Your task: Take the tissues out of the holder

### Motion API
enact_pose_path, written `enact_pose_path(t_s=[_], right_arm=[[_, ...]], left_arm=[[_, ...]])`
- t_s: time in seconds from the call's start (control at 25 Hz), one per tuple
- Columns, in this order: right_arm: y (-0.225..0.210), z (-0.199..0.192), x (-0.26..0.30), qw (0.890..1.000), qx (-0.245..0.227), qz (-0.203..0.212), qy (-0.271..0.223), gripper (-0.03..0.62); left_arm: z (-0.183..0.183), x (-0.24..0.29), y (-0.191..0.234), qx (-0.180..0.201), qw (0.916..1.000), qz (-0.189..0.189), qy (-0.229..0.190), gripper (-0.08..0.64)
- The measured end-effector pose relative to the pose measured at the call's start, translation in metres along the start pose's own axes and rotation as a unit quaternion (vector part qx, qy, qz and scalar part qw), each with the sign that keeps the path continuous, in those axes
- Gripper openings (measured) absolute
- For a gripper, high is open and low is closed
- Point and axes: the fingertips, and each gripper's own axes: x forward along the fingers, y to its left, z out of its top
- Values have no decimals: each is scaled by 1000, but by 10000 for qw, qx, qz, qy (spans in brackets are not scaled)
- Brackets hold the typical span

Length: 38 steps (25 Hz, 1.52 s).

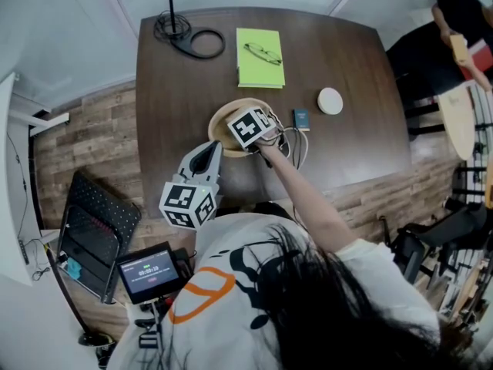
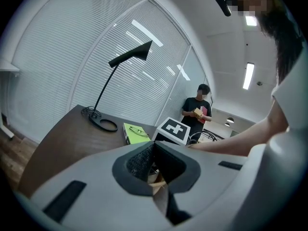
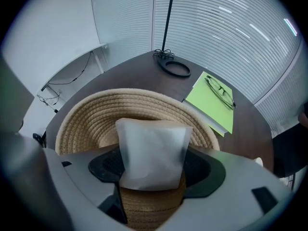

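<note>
The holder is a round woven basket (image 1: 219, 118) (image 3: 96, 114) near the middle of the dark table. A white tissue pack (image 3: 153, 150) stands upright inside it. My right gripper (image 3: 153, 165) points steeply down into the basket, and the pack fills the gap between its two pads. In the head view only that gripper's marker cube (image 1: 250, 126) shows over the basket; the pack is hidden. My left gripper (image 1: 209, 151) (image 2: 153, 153) hovers at the basket's near-left side, tips together, holding nothing.
A green notebook with glasses (image 1: 259, 56) lies behind the basket, a black lamp base (image 1: 196, 43) at the far left. A small box (image 1: 301, 119), a white disc (image 1: 330, 100) and cables (image 1: 296, 143) sit to the right. A person (image 1: 454, 29) stands past the table's far right corner.
</note>
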Motion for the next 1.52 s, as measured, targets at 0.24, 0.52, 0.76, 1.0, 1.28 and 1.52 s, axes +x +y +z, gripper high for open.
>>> enact_pose_path(t_s=[0.24,0.52,0.76,1.0,1.28,1.52], right_arm=[[-9,8,-15,9980,261,-24,-568,286],[-12,13,-47,9846,1198,467,-1182,262],[-17,13,-82,9774,1307,528,-1577,261],[-28,11,-123,9671,1436,622,-2007,261],[-50,-34,-162,9552,1778,563,-2297,261],[-65,-86,-168,9532,2095,432,-2136,261]], left_arm=[[0,-1,-2,8,10000,8,10,-2],[-3,-2,-4,25,10000,8,44,-2],[-3,1,-11,48,10000,-60,53,-2],[-4,11,-25,107,9996,-232,108,-2],[-10,25,-54,207,9985,-470,187,-2],[-15,32,-72,242,9974,-623,273,-2]])
